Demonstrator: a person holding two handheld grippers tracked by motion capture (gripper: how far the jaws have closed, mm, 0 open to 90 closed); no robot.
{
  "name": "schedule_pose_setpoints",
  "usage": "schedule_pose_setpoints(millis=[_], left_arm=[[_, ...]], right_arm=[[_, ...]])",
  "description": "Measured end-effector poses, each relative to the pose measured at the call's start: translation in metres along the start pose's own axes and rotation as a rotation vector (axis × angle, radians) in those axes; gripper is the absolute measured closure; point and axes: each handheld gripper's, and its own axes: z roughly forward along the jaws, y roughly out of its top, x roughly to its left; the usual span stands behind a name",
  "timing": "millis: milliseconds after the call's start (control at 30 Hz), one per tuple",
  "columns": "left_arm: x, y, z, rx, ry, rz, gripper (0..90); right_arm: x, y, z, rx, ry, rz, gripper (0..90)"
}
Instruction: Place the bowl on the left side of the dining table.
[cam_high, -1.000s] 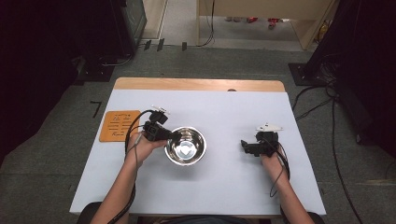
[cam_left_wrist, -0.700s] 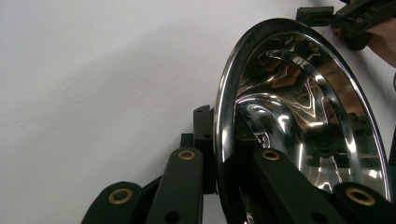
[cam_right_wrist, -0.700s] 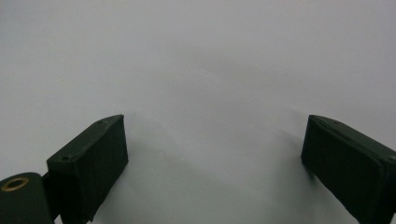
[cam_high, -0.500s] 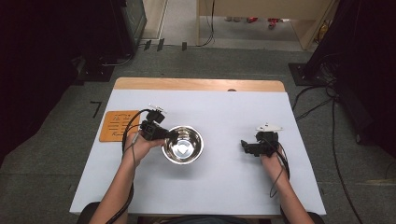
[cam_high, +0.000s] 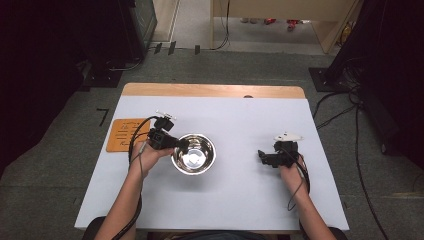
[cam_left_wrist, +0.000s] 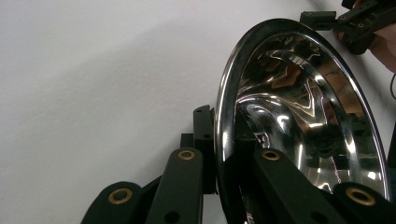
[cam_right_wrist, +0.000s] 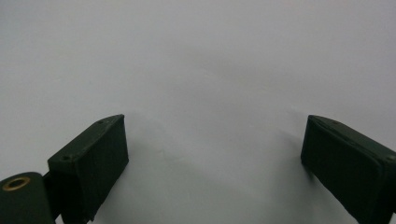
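A shiny steel bowl (cam_high: 194, 154) sits left of the middle of the white table. My left gripper (cam_high: 179, 145) is shut on the bowl's left rim. In the left gripper view one jaw lies outside the bowl (cam_left_wrist: 299, 116) wall and the other inside, so my left gripper (cam_left_wrist: 223, 130) pinches the rim. The bowl is empty inside. My right gripper (cam_high: 262, 156) rests low over the table at the right and points left toward the bowl, well apart from it. In the right gripper view my right gripper (cam_right_wrist: 215, 149) stands open, with bare table between its jaws.
An orange mat (cam_high: 124, 135) lies at the table's left edge, beside the left hand. The table's wooden back edge (cam_high: 212, 90) runs behind. Cables trail from both grippers along the forearms. Dark equipment and cables stand on the floor around the table.
The left gripper and the bowl have drifted slightly to the left and away from the person. The right gripper has kept still.
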Motion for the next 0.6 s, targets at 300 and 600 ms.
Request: schedule_pose_setpoints(millis=[300, 600], left_arm=[[0.0044, -0.0012, -0.0051, -0.001, 0.009, -0.017, 86.7], [0.0097, -0.0031, -0.0099, -0.001, 0.016, -0.027, 86.8]], right_arm=[[0.0001, 0.0001, 0.0002, 0.001, -0.001, 0.0, 6.9], [0.0, 0.0001, 0.0002, 0.001, 0.0, 0.001, 6.8]])
